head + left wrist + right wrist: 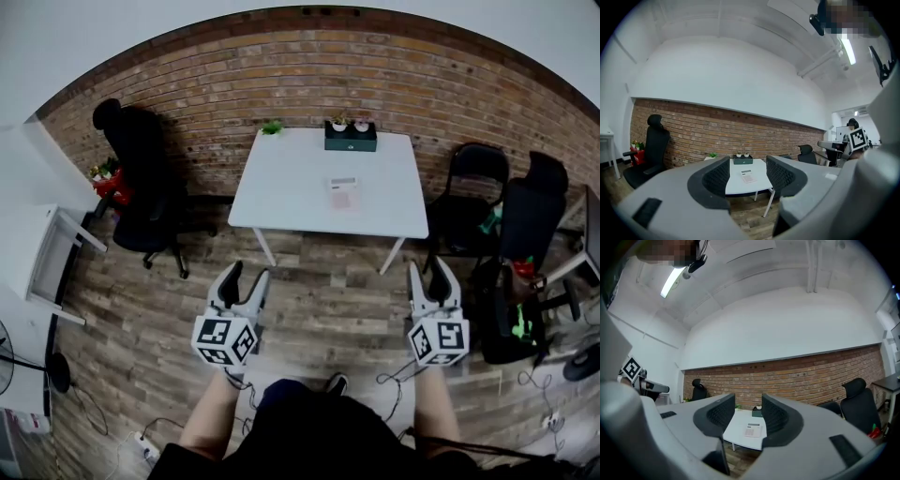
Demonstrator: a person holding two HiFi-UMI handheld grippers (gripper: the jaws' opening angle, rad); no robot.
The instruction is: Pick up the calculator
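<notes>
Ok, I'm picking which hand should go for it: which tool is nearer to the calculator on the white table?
Right, narrowly. The right tool hangs short of the table, to the right of the calculator; the left tool hangs to its left, slightly farther off.
</notes>
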